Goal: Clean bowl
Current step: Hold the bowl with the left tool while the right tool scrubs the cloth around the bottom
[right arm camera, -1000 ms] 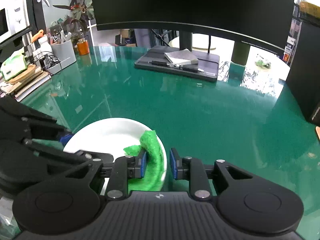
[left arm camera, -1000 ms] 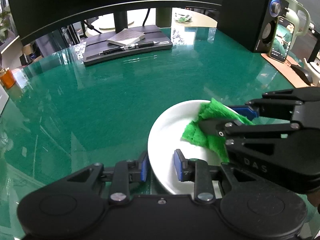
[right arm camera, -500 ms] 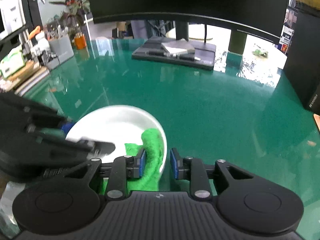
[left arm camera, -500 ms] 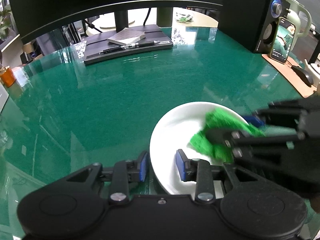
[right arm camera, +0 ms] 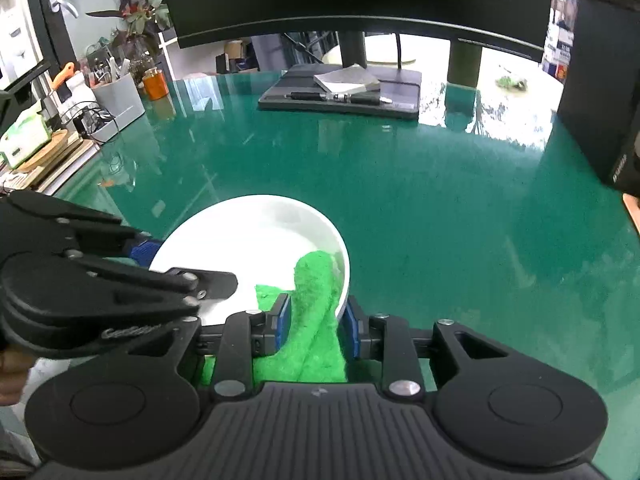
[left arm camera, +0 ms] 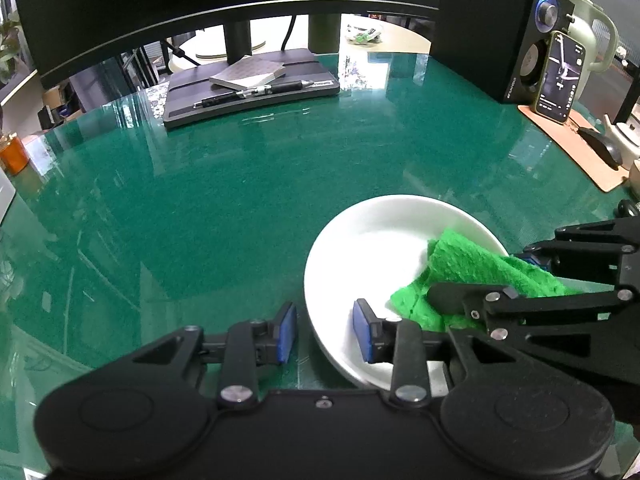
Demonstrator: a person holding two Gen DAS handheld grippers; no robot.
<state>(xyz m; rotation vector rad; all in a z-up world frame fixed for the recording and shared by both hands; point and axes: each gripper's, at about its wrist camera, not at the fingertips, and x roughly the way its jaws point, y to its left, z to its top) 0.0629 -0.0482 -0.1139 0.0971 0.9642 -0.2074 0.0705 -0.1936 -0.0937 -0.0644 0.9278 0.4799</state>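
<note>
A white bowl (left arm camera: 372, 240) sits on the green glass table; it also shows in the right wrist view (right arm camera: 256, 236). My left gripper (left arm camera: 325, 330) straddles the bowl's near rim, one blue pad inside and one outside, with a visible gap on each side. My right gripper (right arm camera: 314, 324) is shut on a green cloth (right arm camera: 316, 300) and the bowl's rim together. The cloth (left arm camera: 464, 268) lies against the bowl's right inner wall.
A monitor stand base with a notepad and pen (left arm camera: 256, 84) stands at the back. A speaker (left arm camera: 524, 40), a phone (left arm camera: 560, 76) and a mouse (left arm camera: 600, 146) are at the right. An organizer (right arm camera: 118, 96) and orange jar (right arm camera: 154, 84) stand at the left.
The right gripper has dragged the green cloth from the bowl's middle toward its right side. The bowl has shifted slightly. The left gripper stays at the rim.
</note>
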